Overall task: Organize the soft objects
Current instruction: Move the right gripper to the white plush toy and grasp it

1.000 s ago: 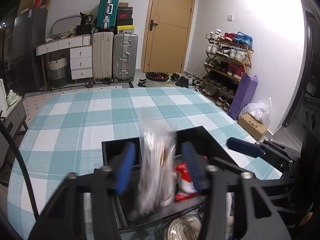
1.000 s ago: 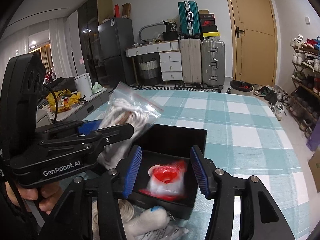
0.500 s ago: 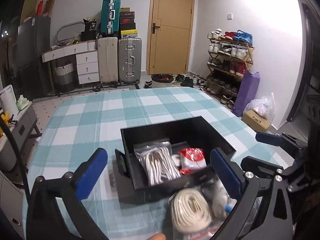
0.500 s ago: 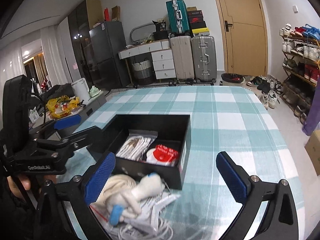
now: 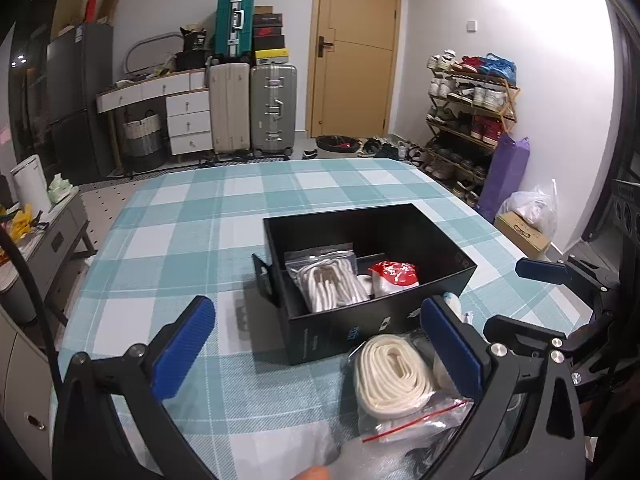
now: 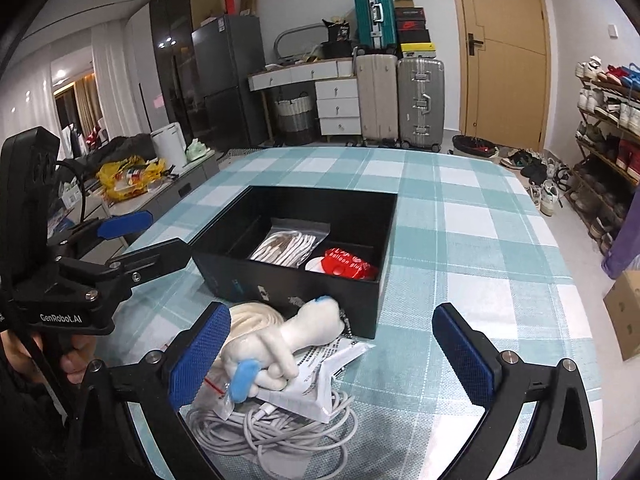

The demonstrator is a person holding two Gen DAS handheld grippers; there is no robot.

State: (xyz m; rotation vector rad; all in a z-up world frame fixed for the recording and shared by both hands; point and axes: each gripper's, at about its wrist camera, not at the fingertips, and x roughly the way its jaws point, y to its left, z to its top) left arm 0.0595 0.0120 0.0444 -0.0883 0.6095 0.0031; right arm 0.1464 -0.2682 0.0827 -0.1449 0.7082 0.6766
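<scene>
While two bagged items already lie in the black box (image 5: 372,320) ahead of both wide-open, empty grippers, the rope bag (image 5: 394,380), white glove (image 6: 280,344) and cable (image 6: 272,428) wait between the jaws, unpacked.

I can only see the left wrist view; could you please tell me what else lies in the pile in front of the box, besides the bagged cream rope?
Observer: A white glove with blue tips lies on top of the pile, just in front of the black box.
Operator: Is anything underneath it?
Observer: Yes, a loose coil of grey cable, partly under a printed white packet.
Operator: Are the right tongs gripping anything?
Observer: No, the right tongs stand wide open and grip nothing.
</scene>
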